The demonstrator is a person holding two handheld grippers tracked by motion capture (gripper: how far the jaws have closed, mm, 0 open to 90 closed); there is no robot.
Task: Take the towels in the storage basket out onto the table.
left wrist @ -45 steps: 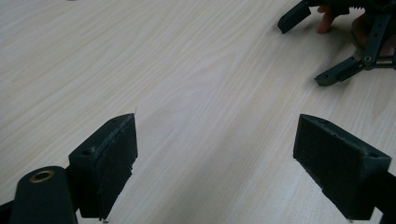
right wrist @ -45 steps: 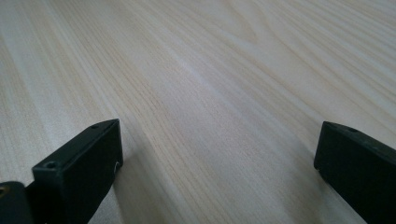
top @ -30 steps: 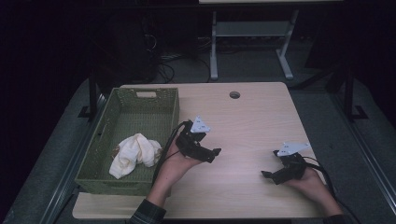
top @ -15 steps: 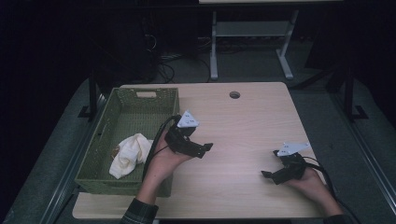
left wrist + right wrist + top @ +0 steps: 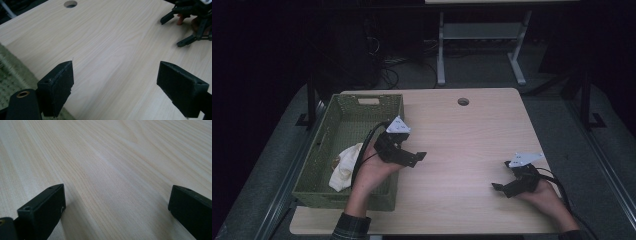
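Observation:
A green woven basket stands on the left of the light wooden table, and a crumpled white cloth lies in its near half. My left gripper hovers over the basket's right wall, pointing right across the table. Its jaws stand wide apart in the left gripper view, and the left gripper holds nothing. My right gripper rests low near the table's front right. In the right gripper view, the right gripper is open over bare wood.
A round cable hole sits near the table's far edge, also seen as the hole in the left gripper view. Cables trail from both grippers. A white desk frame stands on the dark floor beyond the table.
My left gripper has moved left and slightly away from me, from over the table to over the basket's right wall. The forearm now hides part of the cloth. The right gripper has stayed put.

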